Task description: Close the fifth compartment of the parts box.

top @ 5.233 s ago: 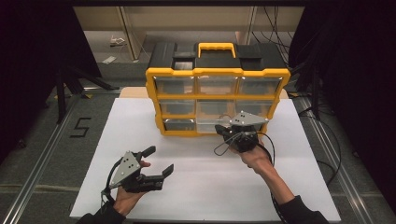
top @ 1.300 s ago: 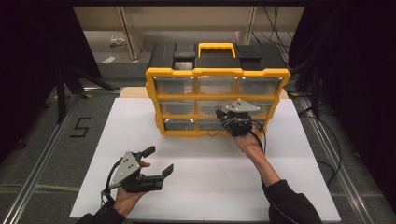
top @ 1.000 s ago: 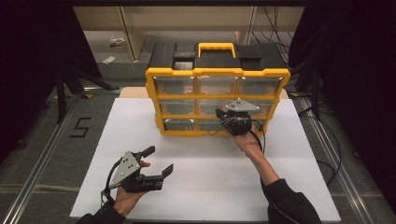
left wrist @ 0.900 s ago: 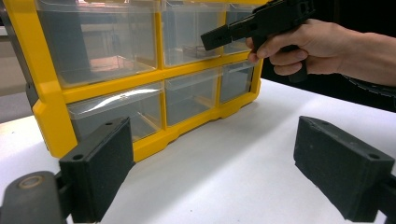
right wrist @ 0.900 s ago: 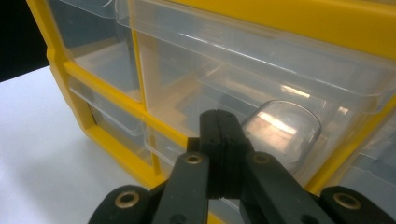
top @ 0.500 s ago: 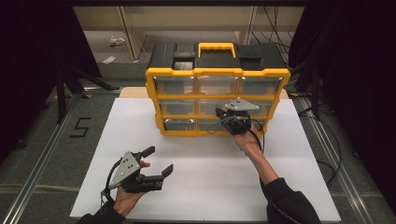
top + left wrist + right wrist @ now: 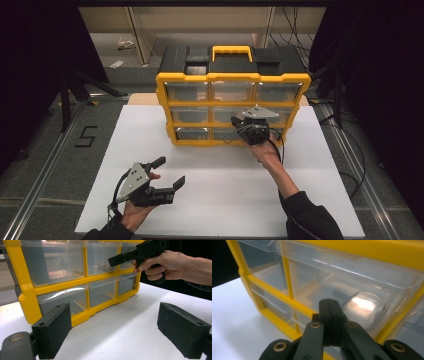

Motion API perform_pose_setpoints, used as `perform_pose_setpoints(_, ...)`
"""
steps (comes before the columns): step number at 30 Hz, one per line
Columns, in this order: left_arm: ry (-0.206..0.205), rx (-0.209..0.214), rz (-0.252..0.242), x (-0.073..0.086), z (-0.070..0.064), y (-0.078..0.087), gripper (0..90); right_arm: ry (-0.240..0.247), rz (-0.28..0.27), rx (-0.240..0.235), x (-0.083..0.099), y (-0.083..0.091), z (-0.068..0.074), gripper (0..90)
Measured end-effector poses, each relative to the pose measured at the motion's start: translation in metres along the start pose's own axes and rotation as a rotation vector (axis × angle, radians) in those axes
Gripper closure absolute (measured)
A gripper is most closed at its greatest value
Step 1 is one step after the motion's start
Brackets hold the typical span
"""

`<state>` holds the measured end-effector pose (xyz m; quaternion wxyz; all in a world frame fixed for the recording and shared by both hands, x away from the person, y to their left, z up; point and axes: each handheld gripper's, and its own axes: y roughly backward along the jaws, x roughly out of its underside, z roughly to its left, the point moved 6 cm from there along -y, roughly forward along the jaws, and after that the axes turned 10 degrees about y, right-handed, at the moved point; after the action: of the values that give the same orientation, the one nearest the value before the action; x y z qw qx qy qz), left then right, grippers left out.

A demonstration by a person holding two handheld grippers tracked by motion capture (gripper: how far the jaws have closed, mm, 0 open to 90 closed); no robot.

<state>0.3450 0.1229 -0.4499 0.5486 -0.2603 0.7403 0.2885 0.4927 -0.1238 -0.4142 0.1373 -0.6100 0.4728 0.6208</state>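
Yellow drawer organizer stands upright near the far edge of the desk, centred, black top with yellow carry handle, three rows of clear drawers facing the person.

Right hand-held gripper is up against the organizer front, toward its right side, at the middle row. In the right gripper view its jaws are pressed together flat, nothing visible between them, tips right at the clear drawer front, just left of the drawer's rounded pull tab. Cannot tell whether the tips touch the plastic. Left gripper view shows the right hand-held gripper from the side, held level at the middle row, hand wrapped around the grip.

Left hand-held gripper sits near the desk's near-left corner, well apart from the organizer, jaws spread wide, holding nothing. In its own view both black pads flank bare white desk, with the organizer's lower left corner ahead.
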Motion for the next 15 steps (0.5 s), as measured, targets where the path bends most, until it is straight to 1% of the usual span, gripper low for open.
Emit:
perform_pose_setpoints(7,-0.001,0.001,0.004,0.0,0.0,0.0,11.8,0.012,-0.006,-0.024,-0.002,0.012,0.007,82.7)
perform_pose_setpoints(11,-0.003,0.002,0.006,0.0,0.0,0.0,11.7,-0.004,-0.026,-0.049,-0.005,0.022,0.01,78.4)
perform_pose_setpoints(15,-0.003,0.004,0.007,0.0,0.0,0.0,11.7,-0.007,-0.044,-0.065,-0.008,0.03,0.013,73.2)
